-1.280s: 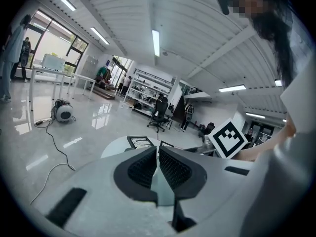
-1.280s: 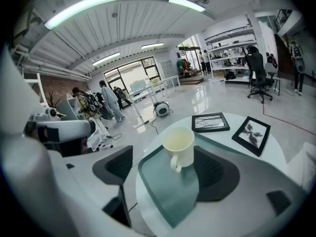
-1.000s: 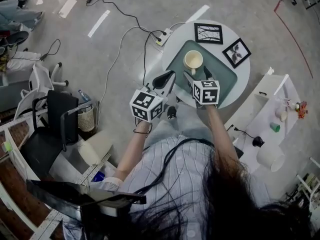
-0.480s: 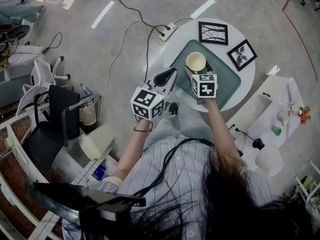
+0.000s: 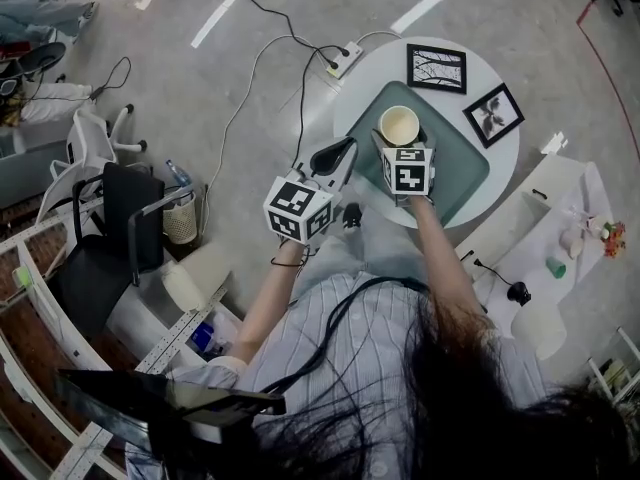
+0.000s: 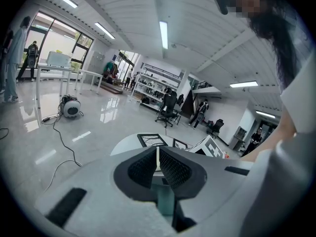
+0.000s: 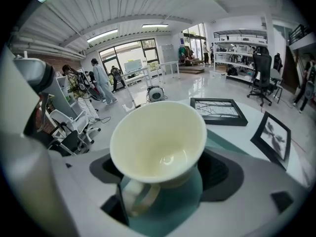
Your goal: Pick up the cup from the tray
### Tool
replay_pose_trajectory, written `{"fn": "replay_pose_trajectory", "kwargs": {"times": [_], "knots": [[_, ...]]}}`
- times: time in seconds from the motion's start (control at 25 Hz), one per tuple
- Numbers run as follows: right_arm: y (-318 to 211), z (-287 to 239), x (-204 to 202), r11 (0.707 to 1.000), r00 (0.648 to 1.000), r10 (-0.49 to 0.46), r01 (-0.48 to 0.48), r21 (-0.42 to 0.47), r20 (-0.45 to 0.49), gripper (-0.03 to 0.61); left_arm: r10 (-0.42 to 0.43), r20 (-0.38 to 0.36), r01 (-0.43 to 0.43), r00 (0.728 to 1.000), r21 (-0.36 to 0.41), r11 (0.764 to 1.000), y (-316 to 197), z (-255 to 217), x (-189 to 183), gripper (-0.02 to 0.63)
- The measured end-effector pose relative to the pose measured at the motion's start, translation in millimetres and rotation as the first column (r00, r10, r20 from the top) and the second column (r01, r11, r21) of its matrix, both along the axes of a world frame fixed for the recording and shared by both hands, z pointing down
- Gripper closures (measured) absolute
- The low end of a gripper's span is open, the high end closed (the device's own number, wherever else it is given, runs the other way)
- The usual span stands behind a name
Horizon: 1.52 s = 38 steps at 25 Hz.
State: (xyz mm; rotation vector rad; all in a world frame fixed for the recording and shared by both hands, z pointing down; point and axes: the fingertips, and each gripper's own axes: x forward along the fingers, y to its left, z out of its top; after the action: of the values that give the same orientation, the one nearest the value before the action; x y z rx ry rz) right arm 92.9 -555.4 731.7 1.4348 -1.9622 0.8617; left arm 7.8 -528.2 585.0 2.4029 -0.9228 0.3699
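Grey floor (image 5: 250,98) fills the upper left of the head view, crossed by cables that run to a power strip (image 5: 345,60) at the edge of the round white tabletop (image 5: 375,78) in the upper right. On the tabletop lies a dark green tray (image 5: 455,163), with two black picture frames (image 5: 437,68) (image 5: 493,115) just beside its upper and right edges.

The left gripper (image 5: 338,154) hangs at the tabletop's left edge, beside the tray. In the left gripper view, its fingers (image 6: 148,167) are clenched together.

The right gripper (image 5: 399,143) reaches over the tray's upper left part. Its fingers (image 7: 219,169) have just been opening and stand spread wide on either side of the cup (image 7: 158,142), with no pad pressing on it. The cream cup stands upright on the tray, its handle turned toward the gripper, at the lower left of the right gripper view.
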Motion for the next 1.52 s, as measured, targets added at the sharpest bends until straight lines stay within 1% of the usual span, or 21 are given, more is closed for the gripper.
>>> {"fn": "replay_pose_trajectory", "kwargs": {"times": [0.16, 0.32, 0.56, 0.72, 0.88, 1.08, 1.24, 1.52], "knots": [[-3, -1, 0, 1.0, 1.0, 0.0, 0.0, 0.015, -0.001, 0.175, -0.008, 0.004, 0.008, 1.0, -0.005, 1.0, 2, 1, -3, 0.6], [-1, -3, 1, 0.999, 0.999, -0.041, 0.041, 0.01, -0.007, 0.175, -0.011, 0.004, 0.011, 1.0, 0.002, 1.0, 5, -3, -5, 0.6], [13, -15, -1, 0.998, 0.998, -0.054, 0.054, 0.018, 0.021, 0.175, -0.014, 0.003, 0.014, 1.0, 0.016, 1.0, 14, -11, -12, 0.6], [19, -36, -2, 0.998, 0.998, -0.055, 0.053, 0.043, 0.043, 0.175, -0.014, 0.001, 0.014, 1.0, 0.024, 1.0, 21, -14, -15, 0.6], [28, -66, -4, 0.997, 0.995, -0.058, 0.052, 0.064, 0.087, 0.175, -0.009, -0.006, 0.009, 1.0, 0.037, 0.999, 31, -21, -17, 0.6], [40, -105, -7, 0.993, 0.991, -0.07, 0.058, 0.105, 0.118, 0.175, -0.004, -0.018, 0.005, 1.0, 0.057, 0.998, 42, -31, -18, 0.6], [52, -127, -9, 0.99, 0.989, -0.076, 0.06, 0.127, 0.127, 0.175, -0.003, -0.036, 0.006, 0.999, 0.075, 0.997, 55, -37, -18, 0.6], [77, -155, -15, 0.984, 0.99, -0.075, 0.055, 0.168, 0.117, 0.175, -0.003, -0.059, 0.01, 0.998, 0.115, 0.993, 81, -56, -29, 0.6]]}}
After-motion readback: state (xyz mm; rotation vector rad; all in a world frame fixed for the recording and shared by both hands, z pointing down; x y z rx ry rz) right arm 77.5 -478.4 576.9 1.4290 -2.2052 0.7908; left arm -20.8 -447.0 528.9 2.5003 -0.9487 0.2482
